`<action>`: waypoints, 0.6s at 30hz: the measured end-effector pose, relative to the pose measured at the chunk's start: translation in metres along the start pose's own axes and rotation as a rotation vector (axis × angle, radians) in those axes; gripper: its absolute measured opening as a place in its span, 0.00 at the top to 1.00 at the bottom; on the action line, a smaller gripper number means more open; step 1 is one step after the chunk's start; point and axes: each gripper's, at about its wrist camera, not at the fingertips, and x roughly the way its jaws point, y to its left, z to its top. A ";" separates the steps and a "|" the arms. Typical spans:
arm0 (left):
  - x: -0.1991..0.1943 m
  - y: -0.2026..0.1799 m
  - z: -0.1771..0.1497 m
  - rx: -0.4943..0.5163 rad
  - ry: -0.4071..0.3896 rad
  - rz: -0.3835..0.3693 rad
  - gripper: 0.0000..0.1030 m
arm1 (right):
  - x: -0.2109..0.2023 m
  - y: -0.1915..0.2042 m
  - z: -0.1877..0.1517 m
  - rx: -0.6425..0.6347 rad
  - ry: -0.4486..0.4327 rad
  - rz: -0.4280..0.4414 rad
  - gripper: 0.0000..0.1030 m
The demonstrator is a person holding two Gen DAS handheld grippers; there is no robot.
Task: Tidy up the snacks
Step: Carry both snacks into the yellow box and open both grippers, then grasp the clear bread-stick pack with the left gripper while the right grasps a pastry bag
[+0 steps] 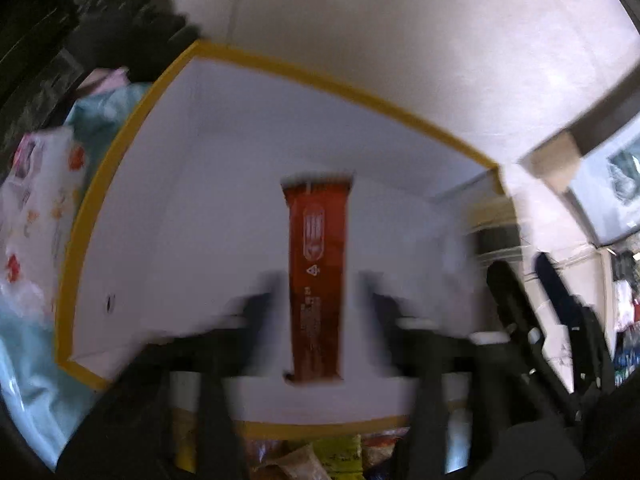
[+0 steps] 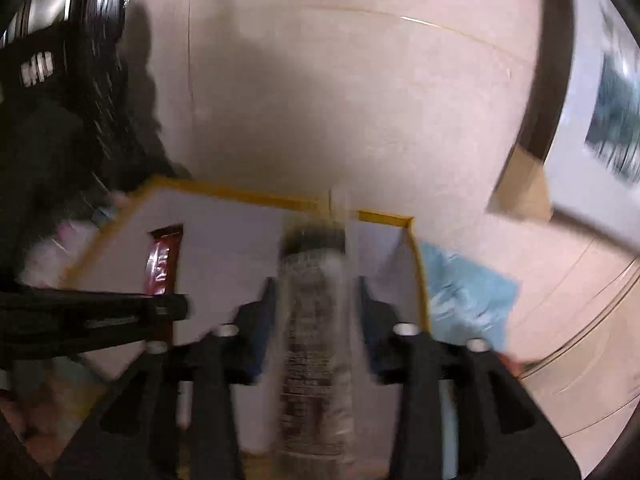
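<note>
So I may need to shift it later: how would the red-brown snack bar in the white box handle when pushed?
The snack bar lies flat and long, so it would probably slide, not roll. Its glossy wrapper looks slippery and light.

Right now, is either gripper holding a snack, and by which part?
Neither. The red-brown wrapped snack bar lies between the left gripper's open jaws, untouched. The blurred clear-wrapped packet sits between the right gripper's open jaws.

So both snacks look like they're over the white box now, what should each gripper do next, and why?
Probably pull both grippers back for more snacks. The left gripper stands open around the red bar, the right gripper open around the clear pack, both over the white box; neither looks gripped.
</note>
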 end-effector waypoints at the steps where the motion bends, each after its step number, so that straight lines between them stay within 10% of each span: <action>1: -0.003 0.002 0.001 -0.010 -0.028 0.020 0.12 | -0.002 -0.002 -0.002 -0.003 -0.011 -0.017 0.33; 8: -0.047 -0.001 -0.021 0.106 -0.091 0.011 0.12 | -0.069 -0.033 -0.025 0.056 -0.079 0.078 0.33; 12: -0.092 0.021 -0.066 0.174 -0.116 0.038 0.07 | -0.107 -0.038 -0.060 0.023 -0.064 0.067 0.11; 18: -0.103 0.097 -0.148 0.007 0.044 0.060 0.06 | -0.147 -0.044 -0.132 0.072 0.051 0.082 0.05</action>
